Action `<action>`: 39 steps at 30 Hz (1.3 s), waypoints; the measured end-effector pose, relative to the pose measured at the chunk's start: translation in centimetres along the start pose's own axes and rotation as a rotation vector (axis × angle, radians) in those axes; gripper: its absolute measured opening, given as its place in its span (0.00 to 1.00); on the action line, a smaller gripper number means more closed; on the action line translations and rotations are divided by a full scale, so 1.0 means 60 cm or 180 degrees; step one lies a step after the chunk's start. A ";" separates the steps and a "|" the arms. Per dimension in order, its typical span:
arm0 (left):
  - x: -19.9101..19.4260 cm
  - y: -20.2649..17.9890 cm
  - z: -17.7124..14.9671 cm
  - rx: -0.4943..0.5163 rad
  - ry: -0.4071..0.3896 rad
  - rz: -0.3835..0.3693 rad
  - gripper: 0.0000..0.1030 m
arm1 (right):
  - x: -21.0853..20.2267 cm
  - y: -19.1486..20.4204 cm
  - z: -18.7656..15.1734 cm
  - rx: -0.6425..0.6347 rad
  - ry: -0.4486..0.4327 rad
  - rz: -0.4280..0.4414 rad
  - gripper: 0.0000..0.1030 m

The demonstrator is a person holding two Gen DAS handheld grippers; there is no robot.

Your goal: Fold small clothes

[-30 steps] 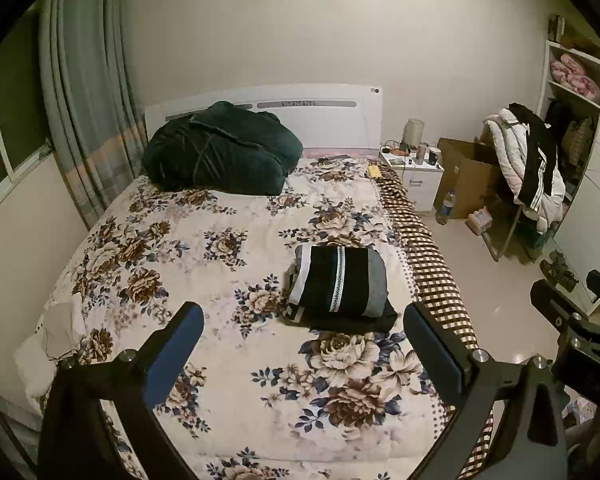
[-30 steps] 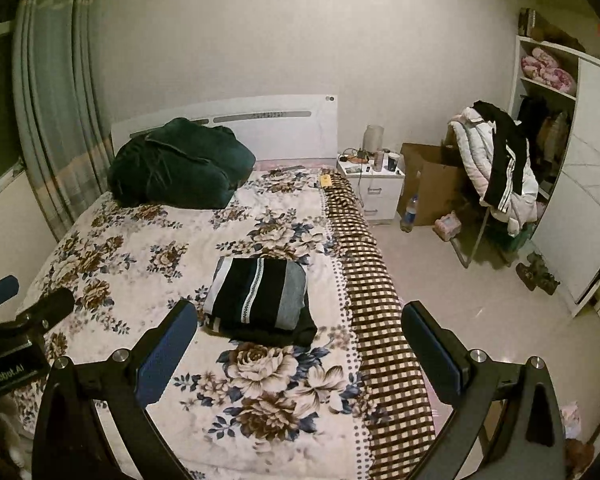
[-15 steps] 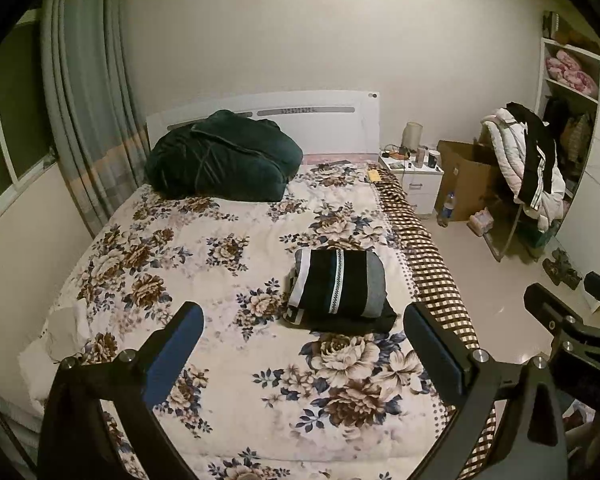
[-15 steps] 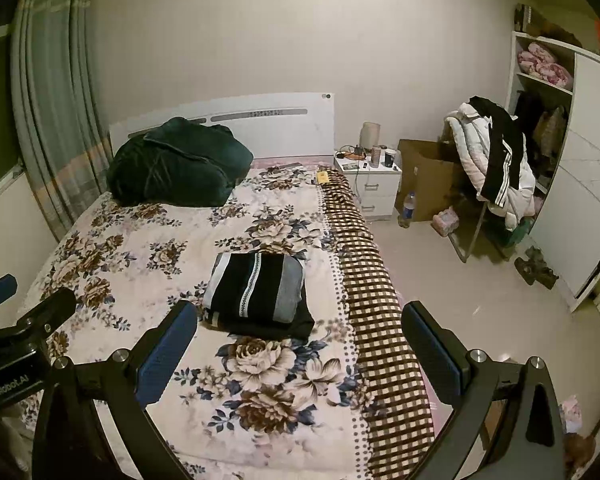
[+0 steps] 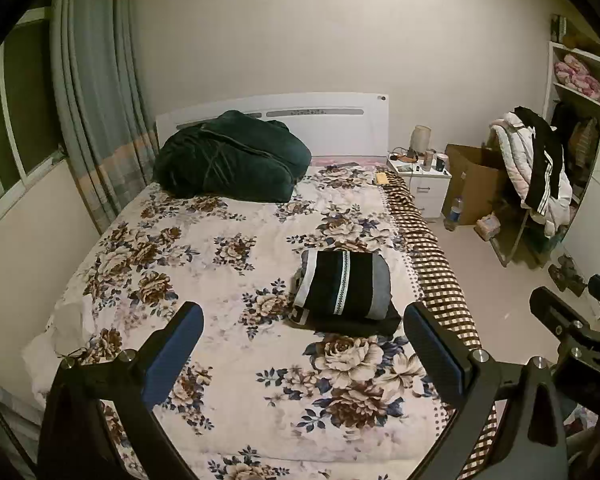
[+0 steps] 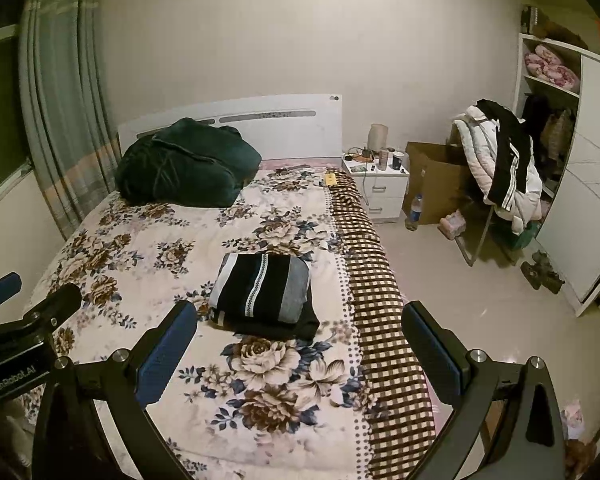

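Lying near the right side of the bed (image 5: pixel 228 248), a folded stack of dark striped clothes (image 5: pixel 346 292) rests on the floral quilt (image 6: pixel 140 248), just beside its checked border. The left tool (image 5: pixel 302 344) and right tool (image 6: pixel 298 340) both hover above the foot of the bed, fingers spread wide apart, gripping nothing. A dark green bundle (image 5: pixel 232 166) sits against the headboard (image 5: pixel 332 120).
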State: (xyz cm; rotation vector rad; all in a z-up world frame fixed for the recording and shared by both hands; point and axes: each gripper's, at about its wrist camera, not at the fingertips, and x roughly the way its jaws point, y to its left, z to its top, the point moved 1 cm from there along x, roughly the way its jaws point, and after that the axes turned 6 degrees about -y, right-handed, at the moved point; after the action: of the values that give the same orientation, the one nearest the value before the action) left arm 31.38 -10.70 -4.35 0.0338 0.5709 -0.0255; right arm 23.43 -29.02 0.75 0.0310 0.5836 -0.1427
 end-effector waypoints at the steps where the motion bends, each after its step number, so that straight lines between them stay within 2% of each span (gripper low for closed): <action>1: -0.001 -0.001 -0.002 -0.0002 0.0001 0.0011 0.99 | -0.002 0.002 0.000 0.0004 -0.0003 0.0006 1.00; 8: 0.001 0.001 -0.006 -0.0016 0.0008 0.0042 0.99 | 0.012 0.002 0.015 -0.0016 0.0017 0.0056 1.00; 39: -0.001 0.006 -0.006 -0.0004 -0.0004 0.0063 0.99 | 0.021 0.018 0.016 -0.0009 0.0062 0.0072 1.00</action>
State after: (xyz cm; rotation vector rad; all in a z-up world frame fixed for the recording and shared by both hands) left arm 31.14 -10.34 -4.59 0.0384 0.5694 -0.0060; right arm 25.13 -28.17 0.83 0.0363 0.6027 -0.1195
